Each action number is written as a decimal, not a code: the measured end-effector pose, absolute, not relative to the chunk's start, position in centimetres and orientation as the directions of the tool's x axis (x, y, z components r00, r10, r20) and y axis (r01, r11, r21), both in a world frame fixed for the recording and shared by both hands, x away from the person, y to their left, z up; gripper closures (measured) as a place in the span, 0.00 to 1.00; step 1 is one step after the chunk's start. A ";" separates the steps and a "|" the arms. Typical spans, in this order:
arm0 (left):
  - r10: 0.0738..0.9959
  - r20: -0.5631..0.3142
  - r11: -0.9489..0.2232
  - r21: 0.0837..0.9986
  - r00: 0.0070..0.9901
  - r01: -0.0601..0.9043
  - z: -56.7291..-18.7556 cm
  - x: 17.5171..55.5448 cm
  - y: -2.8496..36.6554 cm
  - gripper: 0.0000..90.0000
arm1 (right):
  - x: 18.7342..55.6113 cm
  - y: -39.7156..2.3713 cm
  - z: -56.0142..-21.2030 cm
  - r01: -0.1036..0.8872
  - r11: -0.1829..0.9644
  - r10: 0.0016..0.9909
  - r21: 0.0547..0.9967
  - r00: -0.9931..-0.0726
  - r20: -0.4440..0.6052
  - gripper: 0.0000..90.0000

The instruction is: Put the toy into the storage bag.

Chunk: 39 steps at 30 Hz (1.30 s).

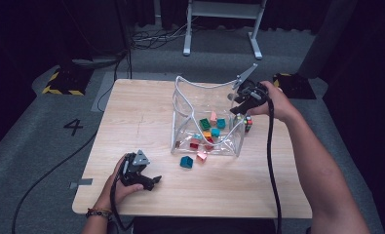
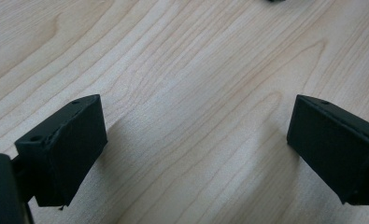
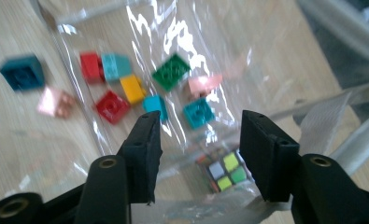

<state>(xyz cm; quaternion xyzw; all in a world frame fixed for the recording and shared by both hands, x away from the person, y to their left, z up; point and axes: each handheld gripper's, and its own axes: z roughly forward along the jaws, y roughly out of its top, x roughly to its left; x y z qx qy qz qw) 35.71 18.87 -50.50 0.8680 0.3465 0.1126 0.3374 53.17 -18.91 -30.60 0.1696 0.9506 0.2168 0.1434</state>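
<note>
The left gripper [image 1: 153, 181] lies nearest the high camera, low over the front left part of the wooden table [image 1: 131, 107], held in the person's left hand [image 1: 119, 183]. In the left gripper view its jaws stand wide apart over bare wood grain, with nothing between them.

The right gripper [image 1: 240, 108] is at the far right side of a clear plastic bag [image 1: 187, 105], which stands open-topped near the table's middle. In the right gripper view its jaws are parted, the gap holding no firm grip; a fold of the bag's film lies low between them, though the blur makes it hard to tell whether the pads touch it. A small multicoloured puzzle cube [image 3: 223, 171] sits just beyond and between the jaws, apparently behind the film. In the high view the cube [image 1: 248, 124] rests at the bag's right edge, just below the gripper.

Inside the bag lie loose building bricks: a green brick [image 3: 172, 71], a yellow brick [image 3: 132, 88], red, teal and pink ones close around them. Outside the bag, just beside its front edge, a dark teal brick [image 1: 186, 162] and a pink brick [image 1: 201, 156] rest on the table.
</note>
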 end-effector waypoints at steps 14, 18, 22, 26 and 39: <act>0.678 -0.032 -0.534 0.665 0.735 0.522 -50.5 35.7 18.9 0.06 | 44.7 -21.6 -29.2 0.100 0.542 0.370 0.835 -0.920 -0.130 0.50; 0.679 -0.037 -0.532 0.663 0.733 0.526 -50.5 35.7 18.9 0.06 | 41.6 -21.9 -31.0 0.068 0.498 0.333 0.864 -0.936 -0.118 0.49; 0.679 -0.033 -0.533 0.665 0.733 0.524 -50.5 35.7 18.9 0.06 | 39.3 -21.7 -34.1 0.063 0.490 0.314 0.869 -0.943 -0.109 0.50; 0.679 -0.032 -0.533 0.665 0.733 0.523 -50.5 35.7 18.9 0.06 | 38.2 -21.1 -38.1 0.084 0.496 0.307 0.864 -0.948 -0.084 0.51; 0.679 -0.032 -0.533 0.665 0.733 0.523 -50.5 35.7 18.9 0.06 | 39.7 -17.2 -47.6 0.177 0.572 0.316 0.801 -0.949 -0.017 0.50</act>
